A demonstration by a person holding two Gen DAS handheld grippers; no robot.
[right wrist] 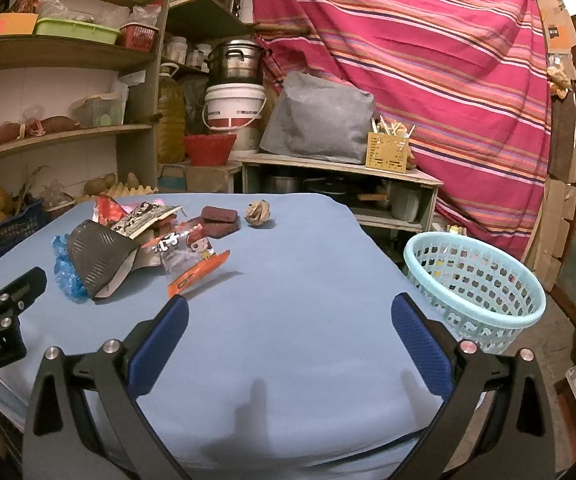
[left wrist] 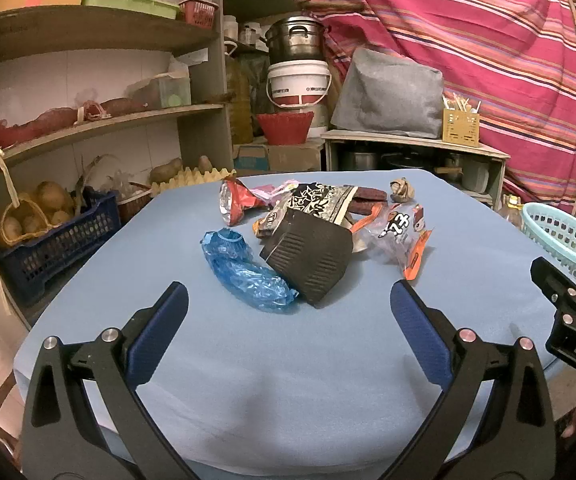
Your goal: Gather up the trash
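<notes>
A pile of trash lies on the blue table [left wrist: 248,360]: a blue plastic cover [left wrist: 244,272], a black ribbed wrapper [left wrist: 311,256], a red foil bag [left wrist: 234,200], a clear orange snack bag [left wrist: 401,232], a patterned wrapper [left wrist: 319,198], brown blocks [right wrist: 218,220] and a crumpled paper ball [right wrist: 259,213]. A light blue basket [right wrist: 475,288] stands at the table's right edge. My left gripper [left wrist: 288,304] is open and empty, just short of the pile. My right gripper [right wrist: 288,316] is open and empty, between pile and basket.
Shelves [left wrist: 88,128] with potatoes, crates and boxes stand to the left. A low bench [right wrist: 339,168] with a grey bag, buckets and a pot is behind the table. A striped pink cloth [right wrist: 427,60] hangs at the back right.
</notes>
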